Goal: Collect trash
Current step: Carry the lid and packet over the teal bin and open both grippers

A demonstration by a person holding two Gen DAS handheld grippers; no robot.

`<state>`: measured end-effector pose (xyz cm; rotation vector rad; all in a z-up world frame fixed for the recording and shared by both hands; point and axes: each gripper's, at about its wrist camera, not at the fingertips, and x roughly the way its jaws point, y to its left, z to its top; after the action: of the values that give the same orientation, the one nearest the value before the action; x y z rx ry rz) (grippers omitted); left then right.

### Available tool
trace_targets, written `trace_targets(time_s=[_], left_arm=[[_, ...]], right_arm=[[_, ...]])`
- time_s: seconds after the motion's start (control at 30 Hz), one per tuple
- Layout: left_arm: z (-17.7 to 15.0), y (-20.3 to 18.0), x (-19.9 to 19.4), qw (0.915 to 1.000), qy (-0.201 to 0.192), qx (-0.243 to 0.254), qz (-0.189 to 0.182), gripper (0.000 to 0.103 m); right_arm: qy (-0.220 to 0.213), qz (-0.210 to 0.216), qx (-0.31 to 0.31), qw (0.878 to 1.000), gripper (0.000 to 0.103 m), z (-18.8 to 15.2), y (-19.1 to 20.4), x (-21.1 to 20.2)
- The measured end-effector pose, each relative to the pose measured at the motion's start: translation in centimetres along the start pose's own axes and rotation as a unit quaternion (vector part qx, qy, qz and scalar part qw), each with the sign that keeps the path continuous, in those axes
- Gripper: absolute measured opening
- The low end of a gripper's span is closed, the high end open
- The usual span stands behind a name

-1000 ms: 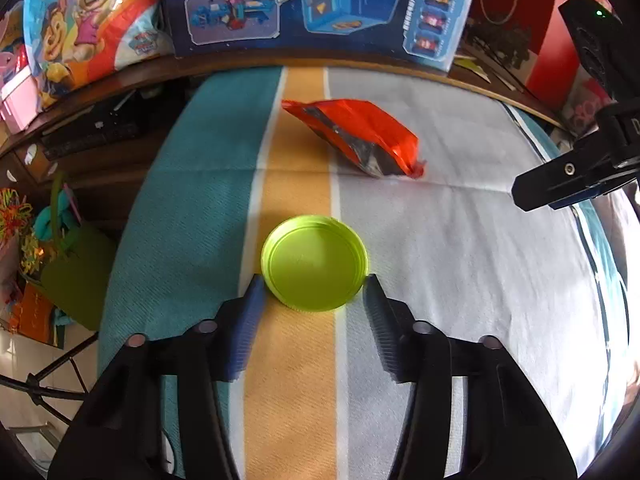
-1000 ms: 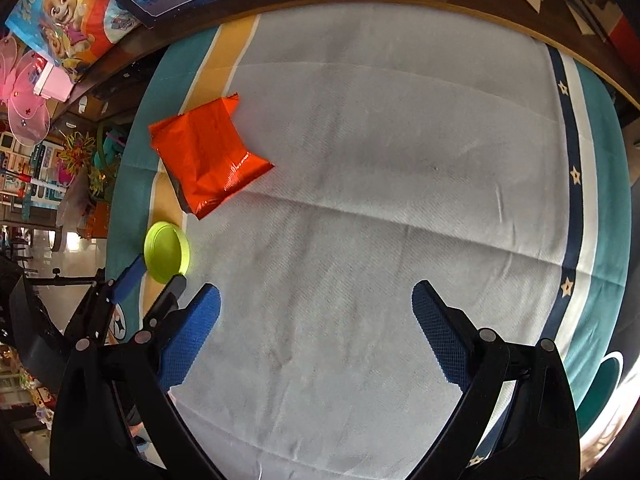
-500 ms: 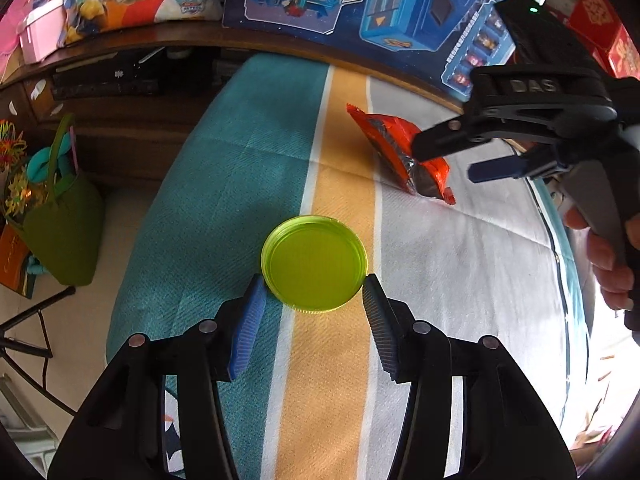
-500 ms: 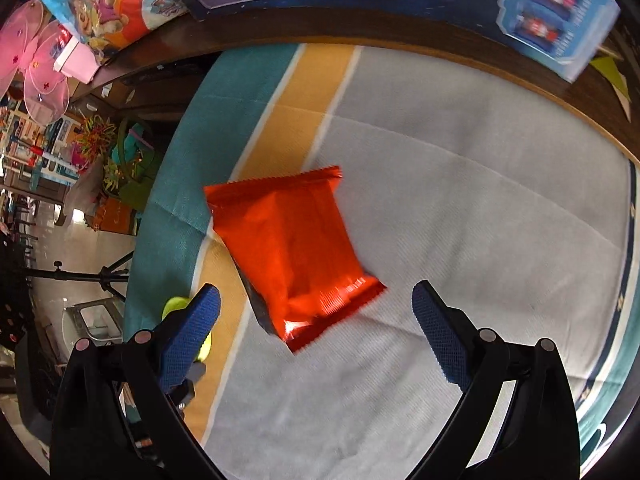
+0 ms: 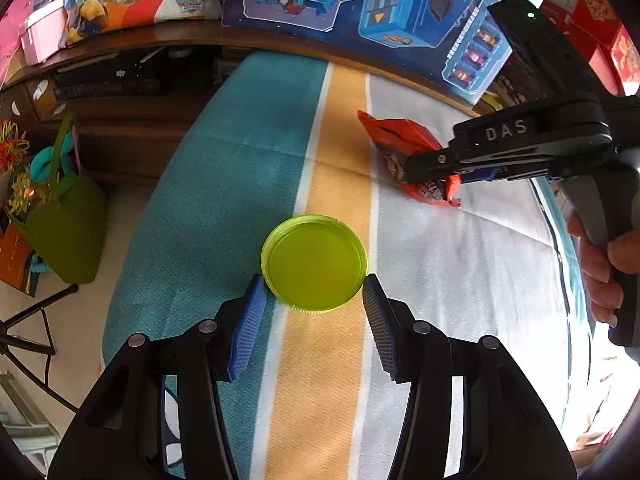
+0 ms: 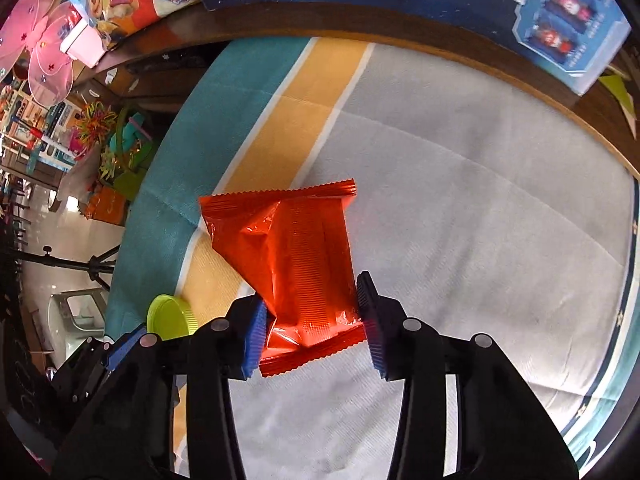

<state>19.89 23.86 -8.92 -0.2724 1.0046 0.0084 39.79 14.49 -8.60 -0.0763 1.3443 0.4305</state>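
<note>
A lime-green round lid (image 5: 314, 266) lies on the striped cloth, held between the blue pads of my left gripper (image 5: 314, 294), which is shut on its near edge. It also shows in the right wrist view (image 6: 170, 316). An orange snack wrapper (image 6: 298, 268) lies on the grey part of the cloth. My right gripper (image 6: 312, 312) has closed on its near end, with the blue pads touching both sides. In the left wrist view the wrapper (image 5: 404, 148) is partly hidden behind the right gripper (image 5: 452, 168).
The striped tablecloth (image 5: 224, 208) drops off at its left edge. A green bag (image 5: 64, 216) with toys and a tripod leg (image 5: 36, 312) stand on the floor at left. Toy boxes (image 5: 360, 8) line the dark shelf behind the table.
My right gripper has come down over the orange wrapper and its jaws have closed from wide open onto it. My left gripper has stayed on the green lid.
</note>
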Motion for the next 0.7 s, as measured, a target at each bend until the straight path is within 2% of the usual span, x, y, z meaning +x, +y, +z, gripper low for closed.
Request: trace_targets(time_s=[0.3, 0.7], left_arm=[[-0.9, -2.8, -1.0, 0.9996, 0.001, 0.028, -0.011, 0.051], [-3.6, -9.7, -3.5, 0.9954, 0.004, 0.087, -0.039, 0.051]], right_arm=[[-0.004, 0.020, 0.043, 0.999, 0.039, -4.4, -2.7, -3.1], [-0.033, 0.061, 0.157, 0.985, 0.039, -15.7, -11.0, -8.9]])
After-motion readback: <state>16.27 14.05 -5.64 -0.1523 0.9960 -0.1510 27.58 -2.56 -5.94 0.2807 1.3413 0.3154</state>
